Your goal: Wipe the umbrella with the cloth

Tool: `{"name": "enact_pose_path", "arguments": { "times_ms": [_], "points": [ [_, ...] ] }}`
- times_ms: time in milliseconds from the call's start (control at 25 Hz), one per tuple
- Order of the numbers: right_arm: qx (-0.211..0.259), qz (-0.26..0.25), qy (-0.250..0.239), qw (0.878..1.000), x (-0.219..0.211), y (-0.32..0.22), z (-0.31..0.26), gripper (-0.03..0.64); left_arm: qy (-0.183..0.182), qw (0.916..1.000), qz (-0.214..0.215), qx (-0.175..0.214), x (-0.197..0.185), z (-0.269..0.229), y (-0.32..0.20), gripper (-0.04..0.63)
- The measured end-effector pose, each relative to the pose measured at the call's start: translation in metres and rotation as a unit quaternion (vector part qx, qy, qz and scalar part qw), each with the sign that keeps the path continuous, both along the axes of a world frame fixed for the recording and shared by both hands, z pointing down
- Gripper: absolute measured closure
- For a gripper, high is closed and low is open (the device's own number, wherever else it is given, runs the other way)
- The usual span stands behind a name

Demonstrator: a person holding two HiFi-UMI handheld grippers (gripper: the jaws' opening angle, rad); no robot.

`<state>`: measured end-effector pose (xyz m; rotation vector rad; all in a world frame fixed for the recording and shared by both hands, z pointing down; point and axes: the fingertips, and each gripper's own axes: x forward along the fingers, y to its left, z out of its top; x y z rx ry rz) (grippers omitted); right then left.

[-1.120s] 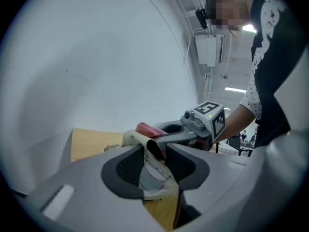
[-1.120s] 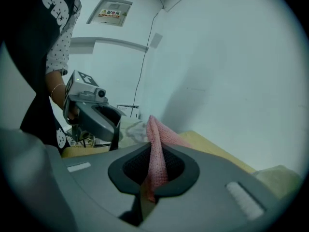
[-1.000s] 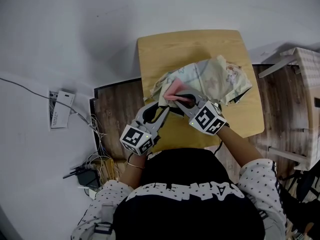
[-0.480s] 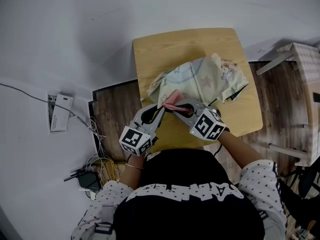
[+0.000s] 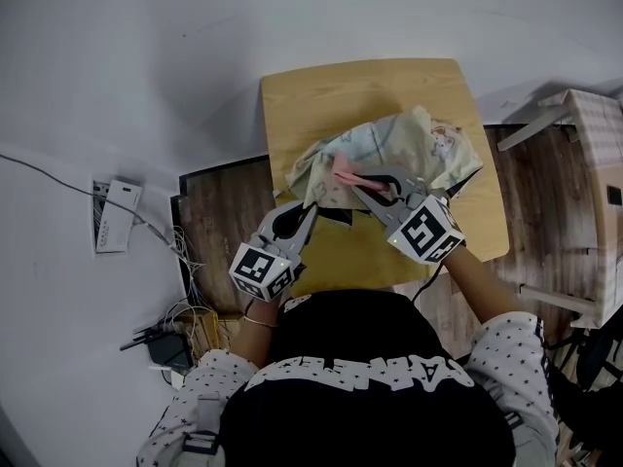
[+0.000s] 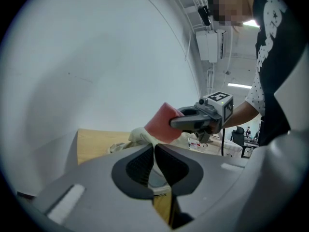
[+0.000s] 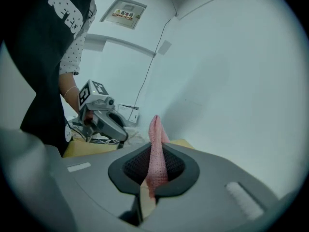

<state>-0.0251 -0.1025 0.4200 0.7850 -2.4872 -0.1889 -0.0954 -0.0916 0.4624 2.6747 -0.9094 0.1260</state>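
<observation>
A folded umbrella in pale patterned fabric lies on the small wooden table. My right gripper hovers over its near side, shut on a pink cloth that stands up between the pads. My left gripper is at the umbrella's near left edge. Its jaws have just been closing, and cream fabric bunches at their tips. The left gripper view shows the right gripper holding the cloth just beyond.
A white box and a tangle of cables lie on the pale floor at left. Light wooden furniture stands at right. Dark wood flooring borders the table's left side. The table's far half is bare.
My right gripper has lifted and shifted right and farther over the umbrella, carrying the pink cloth with it. The left gripper has stayed at the umbrella's edge.
</observation>
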Motion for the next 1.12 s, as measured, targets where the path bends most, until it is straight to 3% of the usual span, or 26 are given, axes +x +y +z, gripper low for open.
{"name": "enact_pose_path", "arguments": {
  "times_ms": [120, 240, 440, 640, 1120],
  "points": [
    [0.034, 0.032, 0.023, 0.999, 0.015, -0.028, -0.009, 0.583, -0.001, 1.0000, -0.003, -0.002, -0.001, 0.000, -0.001, 0.574],
    [0.057, 0.054, 0.078, 0.994, 0.029, -0.052, -0.002, 0.583, -0.003, 1.0000, -0.001, 0.001, -0.001, -0.001, -0.001, 0.575],
    [0.035, 0.068, 0.140, 0.987, 0.039, -0.073, 0.032, 0.583, -0.002, 1.0000, 0.001, -0.001, -0.001, -0.002, -0.001, 0.577],
    [-0.025, 0.040, 0.152, 0.987, 0.035, -0.050, 0.066, 0.583, -0.005, 1.0000, 0.001, -0.003, -0.002, -0.001, -0.002, 0.577],
    [-0.064, -0.006, 0.145, 0.987, 0.032, 0.006, 0.081, 0.583, -0.011, 0.9999, -0.004, -0.005, -0.005, 0.000, -0.005, 0.580]
  ]
}}
